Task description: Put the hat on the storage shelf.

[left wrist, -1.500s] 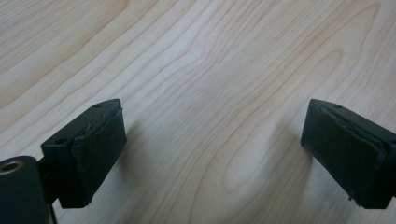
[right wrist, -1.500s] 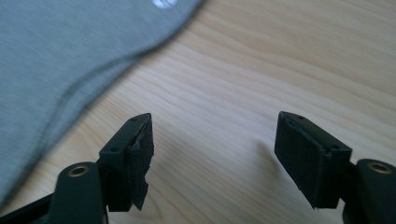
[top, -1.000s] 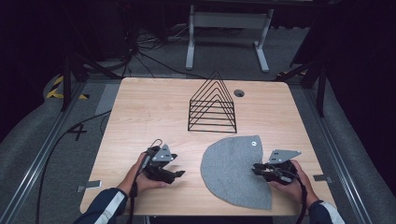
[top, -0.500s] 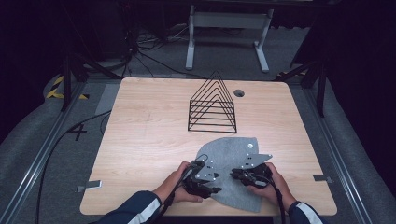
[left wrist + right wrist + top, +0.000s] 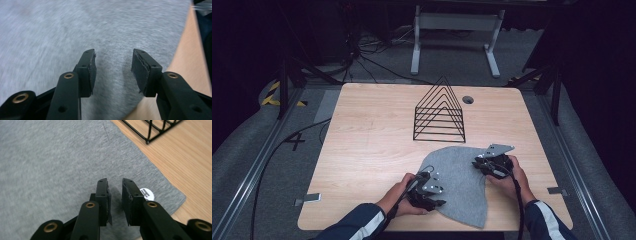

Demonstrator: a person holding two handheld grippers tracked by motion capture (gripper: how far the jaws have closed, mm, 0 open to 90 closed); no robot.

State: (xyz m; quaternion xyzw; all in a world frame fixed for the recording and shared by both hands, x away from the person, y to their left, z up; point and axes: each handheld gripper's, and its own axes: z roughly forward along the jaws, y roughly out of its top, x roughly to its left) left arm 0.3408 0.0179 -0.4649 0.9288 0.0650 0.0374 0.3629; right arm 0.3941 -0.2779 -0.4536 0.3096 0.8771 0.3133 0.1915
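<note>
1. Left gripper (image 5: 113, 72), nearest us, holds its jaws wide apart over the grey felt piece (image 5: 459, 182) at the near table (image 5: 372, 130) edge.
2. Right gripper (image 5: 115, 200), jaws narrowly apart, grips nothing by the white sticker (image 5: 147, 193).
3. We judge a shallow pinch could drag the felt toward the wire rack (image 5: 439, 112) beyond.

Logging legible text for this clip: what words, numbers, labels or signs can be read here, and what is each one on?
"4": dark numeral on the grey floor left of the table, high view.
White round label on the grey felt cloth, beside the right hand-held gripper: black marks partly hidden by a jaw, not readable.
Nothing else legible.
</note>
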